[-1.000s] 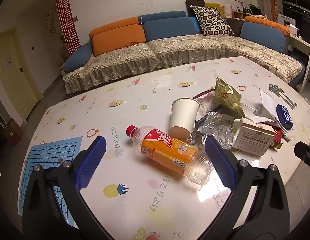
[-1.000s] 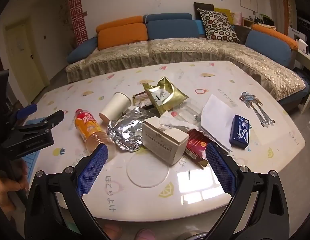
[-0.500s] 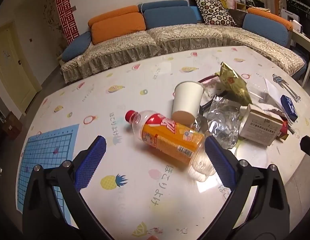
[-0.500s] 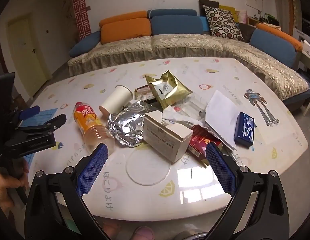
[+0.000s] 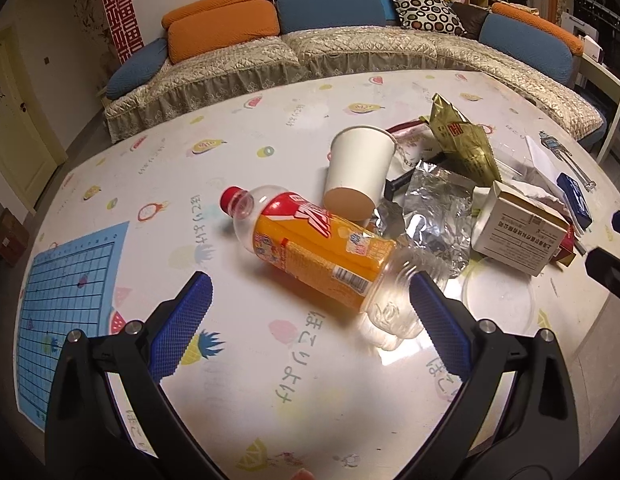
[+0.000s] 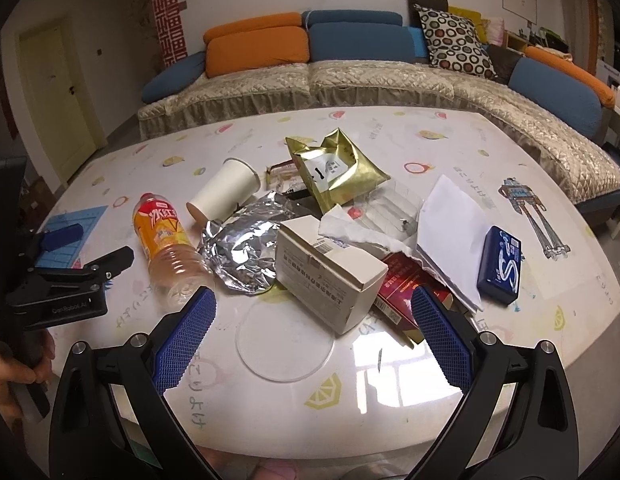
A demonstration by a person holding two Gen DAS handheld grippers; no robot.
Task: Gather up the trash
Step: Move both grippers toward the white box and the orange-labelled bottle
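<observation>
a sofa [image 5: 350, 52] backs the fruit-print table [image 5: 269, 360]. the bottle [image 5: 314, 252] (orange label, lying flat) sits near the table's front edge, just ahead of the spread left gripper [image 5: 310, 312]; the right gripper [image 6: 310, 328] is also spread.

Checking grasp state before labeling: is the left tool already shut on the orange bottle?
No: the left tool is open, its blue pads apart on either side of the orange bottle, which lies on the table.

Bench [image 6: 390, 384] top glossy, smooth, reflecting window light. Bottle [image 5: 318, 256] clear plastic with shiny printed label; cup [image 5: 360, 168] matt white paper; wrapper [image 6: 245, 252] crinkled silver foil. Box [image 6: 330, 272] matt cardboard; jaws faced with knurled blue pads [image 6: 181, 336].
</observation>
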